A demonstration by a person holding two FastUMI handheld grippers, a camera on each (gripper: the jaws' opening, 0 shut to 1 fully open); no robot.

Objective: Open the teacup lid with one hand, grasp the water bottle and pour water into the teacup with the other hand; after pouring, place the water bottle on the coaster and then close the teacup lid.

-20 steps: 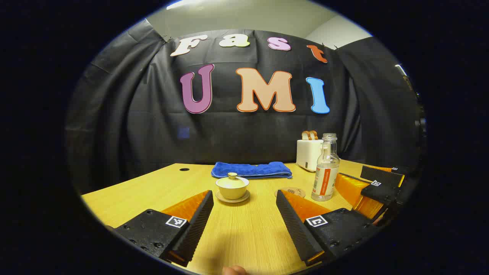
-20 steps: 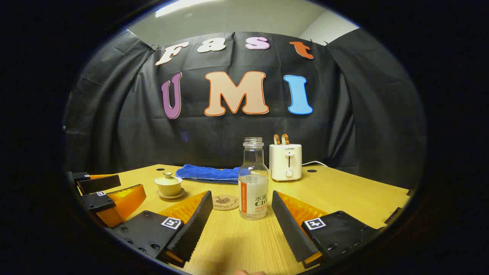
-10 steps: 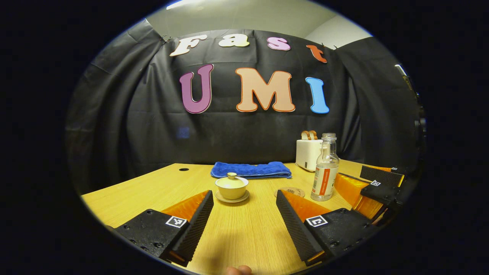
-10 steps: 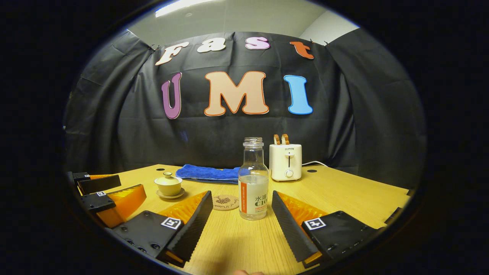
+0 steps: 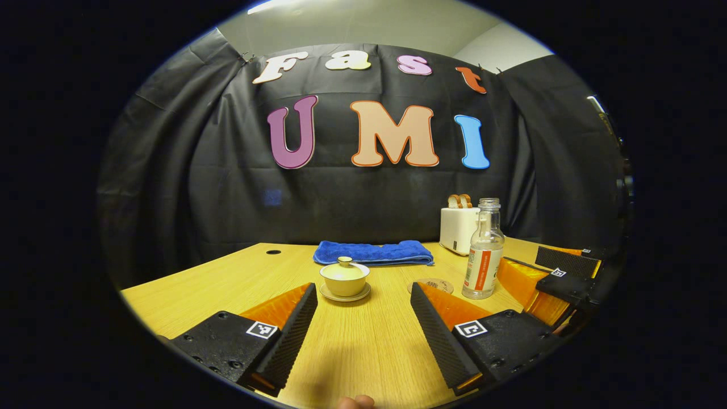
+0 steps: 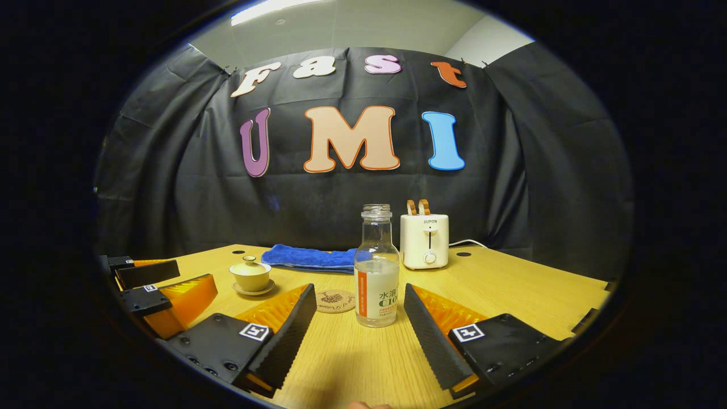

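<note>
Ahead of parted left claw: lidded teacup.

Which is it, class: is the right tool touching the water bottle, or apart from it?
Apart. The right gripper view shows the right tool open, with bare table between each finger and the water bottle standing ahead.

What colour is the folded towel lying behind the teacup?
Bright blue; the towel shows best in the left gripper view.

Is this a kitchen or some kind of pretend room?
More likely a pretend room, a staged booth: black cloth hangs as the wall behind a wooden table set with a toaster, a lidded teacup and a water bottle.
</note>
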